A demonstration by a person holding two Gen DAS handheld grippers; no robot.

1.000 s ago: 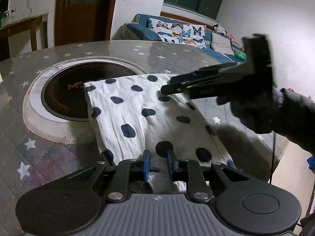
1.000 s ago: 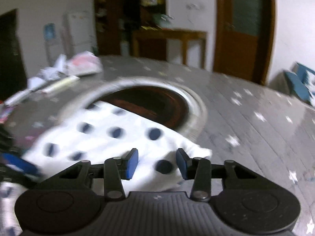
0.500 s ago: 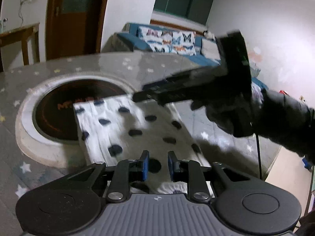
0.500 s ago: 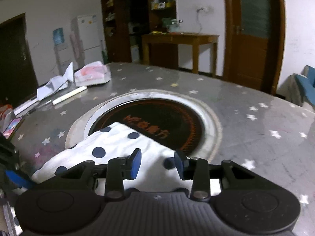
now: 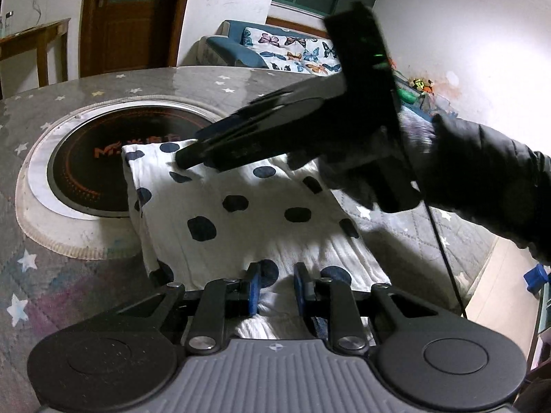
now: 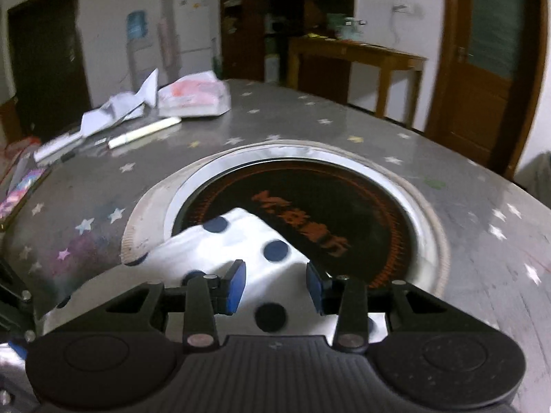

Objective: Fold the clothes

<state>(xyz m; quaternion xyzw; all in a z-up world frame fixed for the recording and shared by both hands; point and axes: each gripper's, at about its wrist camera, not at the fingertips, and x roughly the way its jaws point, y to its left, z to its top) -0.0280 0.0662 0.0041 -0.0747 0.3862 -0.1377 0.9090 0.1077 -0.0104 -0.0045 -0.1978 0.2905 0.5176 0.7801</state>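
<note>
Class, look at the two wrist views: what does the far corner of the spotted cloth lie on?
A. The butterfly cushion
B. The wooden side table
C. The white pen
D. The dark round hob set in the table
D: the cloth's far corner overlaps the hob.

A grey star-patterned table cover (image 6: 447, 158) fills the middle of both views, with a round black hob (image 6: 310, 206) set into it. Crumpled papers (image 6: 117, 110), a plastic bag (image 6: 193, 96) and a white marker (image 6: 144, 132) are seen at upper left. A butterfly-print sofa (image 5: 292, 51) is seen at upper centre.
</note>
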